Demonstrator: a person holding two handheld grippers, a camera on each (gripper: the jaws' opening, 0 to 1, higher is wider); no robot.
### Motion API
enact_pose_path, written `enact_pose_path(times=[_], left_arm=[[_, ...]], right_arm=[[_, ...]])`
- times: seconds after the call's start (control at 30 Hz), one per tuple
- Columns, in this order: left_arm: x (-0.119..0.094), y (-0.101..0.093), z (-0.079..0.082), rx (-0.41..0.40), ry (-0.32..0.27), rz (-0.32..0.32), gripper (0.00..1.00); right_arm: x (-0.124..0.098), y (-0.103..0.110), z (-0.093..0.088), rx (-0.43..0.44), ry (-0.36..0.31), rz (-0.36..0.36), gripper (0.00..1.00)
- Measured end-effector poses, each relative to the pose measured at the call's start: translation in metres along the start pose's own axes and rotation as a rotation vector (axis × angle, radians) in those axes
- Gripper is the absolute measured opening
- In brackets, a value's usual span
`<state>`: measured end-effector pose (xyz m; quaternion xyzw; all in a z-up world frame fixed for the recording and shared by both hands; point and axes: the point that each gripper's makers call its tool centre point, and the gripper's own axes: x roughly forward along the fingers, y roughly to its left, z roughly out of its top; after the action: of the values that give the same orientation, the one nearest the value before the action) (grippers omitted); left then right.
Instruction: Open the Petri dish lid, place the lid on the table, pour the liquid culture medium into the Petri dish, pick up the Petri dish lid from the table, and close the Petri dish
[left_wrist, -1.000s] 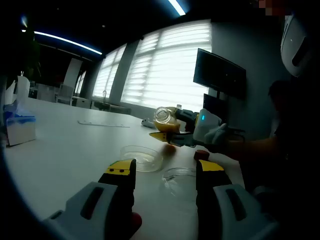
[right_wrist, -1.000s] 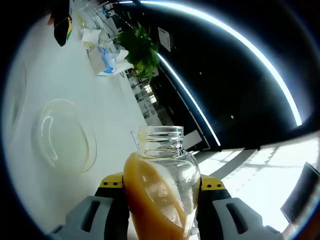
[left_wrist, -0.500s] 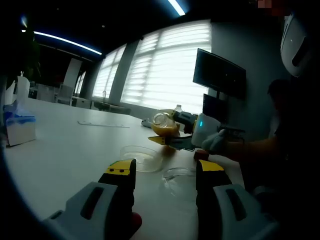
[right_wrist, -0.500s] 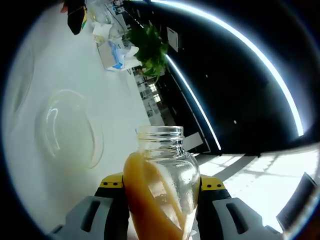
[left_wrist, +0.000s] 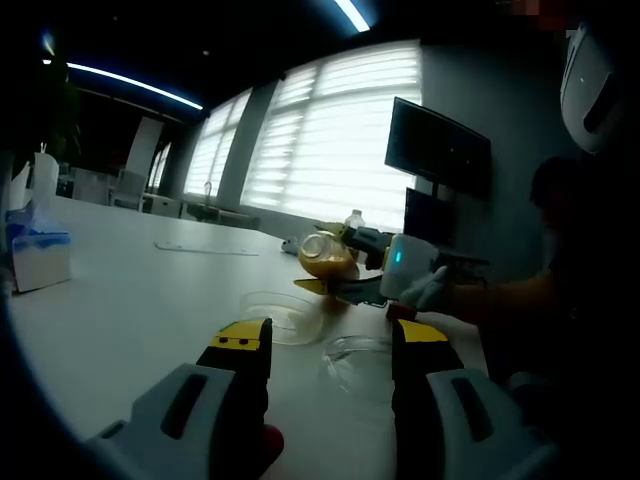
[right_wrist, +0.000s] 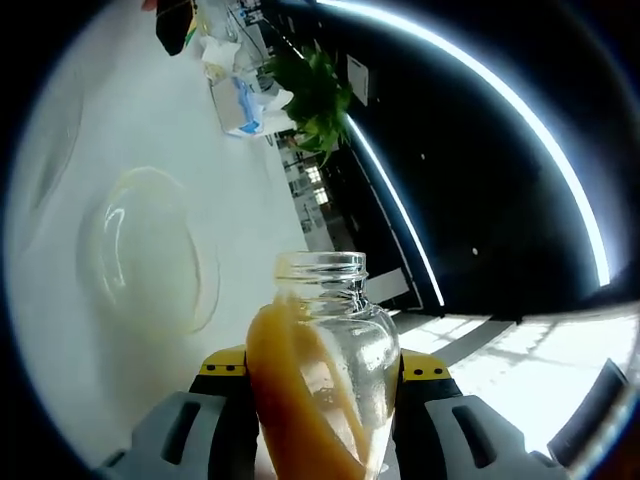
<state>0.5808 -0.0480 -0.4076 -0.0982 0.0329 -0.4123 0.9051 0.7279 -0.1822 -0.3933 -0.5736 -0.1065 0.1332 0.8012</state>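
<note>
Right gripper (right_wrist: 322, 375): jaws clamped on bottle (right_wrist: 318, 370) of orange liquid, tipped further than second ago, mouth nearer dish (right_wrist: 150, 250) lying ahead-left of jaws. No liquid out yet; pour judged imminent. Left gripper (left_wrist: 330, 345): jaws apart, empty, lid (left_wrist: 358, 352) just ahead.

- The bottle (right_wrist: 322, 375) is showing clear, glossy glass.
- The Petri dish (right_wrist: 152, 250) is looking transparent and shiny.
- The table (left_wrist: 130, 300) is appearing smooth, matt white.

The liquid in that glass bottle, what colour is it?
Orange-brown and cloudy. The liquid in the bottle shows best in the right gripper view.
</note>
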Motion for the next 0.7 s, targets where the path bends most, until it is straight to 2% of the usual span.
enact_pose_path(times=[0.7], left_arm=[[0.0,0.0,0.0,0.001,0.0,-0.001,0.4]], right_arm=[[0.0,0.011,0.002,-0.061,-0.008,0.029,0.48]])
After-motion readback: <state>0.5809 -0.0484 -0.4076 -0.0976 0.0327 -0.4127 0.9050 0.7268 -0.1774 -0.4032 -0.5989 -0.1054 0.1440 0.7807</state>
